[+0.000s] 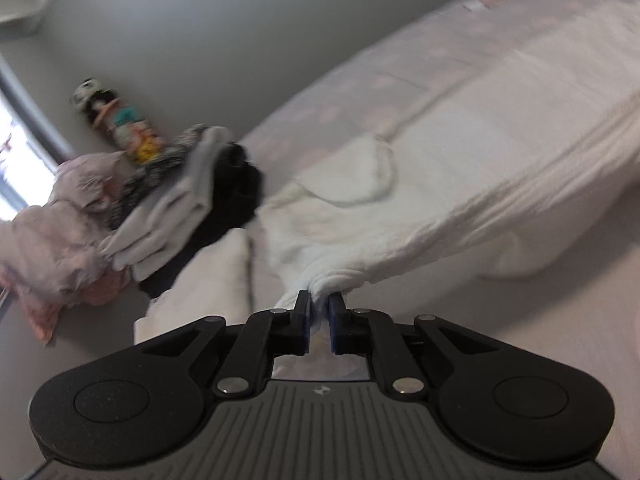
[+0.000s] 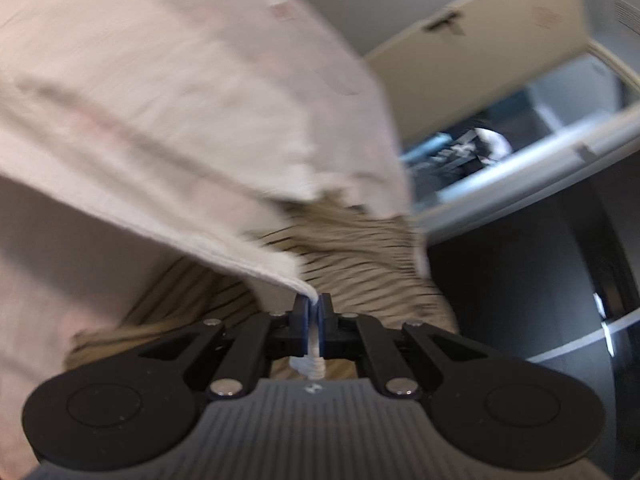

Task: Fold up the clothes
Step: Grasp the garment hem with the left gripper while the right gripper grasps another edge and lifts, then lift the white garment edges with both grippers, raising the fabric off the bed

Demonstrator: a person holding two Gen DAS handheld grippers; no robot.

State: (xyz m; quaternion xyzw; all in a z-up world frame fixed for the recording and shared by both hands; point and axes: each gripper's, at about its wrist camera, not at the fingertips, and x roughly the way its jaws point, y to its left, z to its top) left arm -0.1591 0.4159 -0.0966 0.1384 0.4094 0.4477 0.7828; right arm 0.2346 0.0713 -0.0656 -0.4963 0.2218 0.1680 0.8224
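A white garment stretches across the pale pink bed, lifted off it along one edge. My left gripper is shut on a bunched corner of that garment. In the right wrist view the same white garment hangs as a taut sheet from upper left down to my right gripper, which is shut on its hem; a bit of white cloth pokes out behind the pads. Both views are blurred.
A heap of clothes, grey, black and pink, lies at the left of the bed beside a doll against the wall. A tan striped cloth lies under the right gripper. A cabinet stands at the right.
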